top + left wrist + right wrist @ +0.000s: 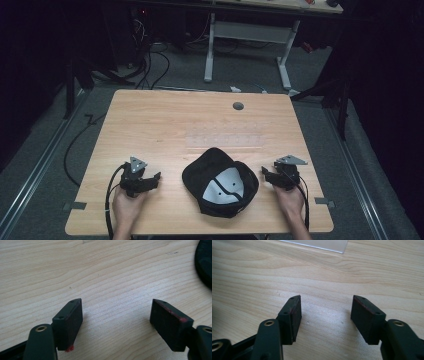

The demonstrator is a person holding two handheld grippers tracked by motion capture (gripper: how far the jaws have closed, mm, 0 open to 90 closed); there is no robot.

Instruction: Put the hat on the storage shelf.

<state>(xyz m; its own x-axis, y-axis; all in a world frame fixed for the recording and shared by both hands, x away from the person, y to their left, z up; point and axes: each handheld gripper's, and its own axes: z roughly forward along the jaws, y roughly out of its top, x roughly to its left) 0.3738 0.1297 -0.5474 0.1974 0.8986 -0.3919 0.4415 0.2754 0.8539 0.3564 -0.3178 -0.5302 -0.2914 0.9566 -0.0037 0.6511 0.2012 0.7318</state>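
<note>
The counter was lit brightly from above; the room around was dark. Near tongs looked slightly blurred.

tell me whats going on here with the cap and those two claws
A person sits at a wooden table with a claw in each hand. A black cap lies upside down between them, its pale lining facing up. The left claw and the right claw both rest low on the table, either side of the cap, jaws open and empty. Neither touches the cap yet.
</note>
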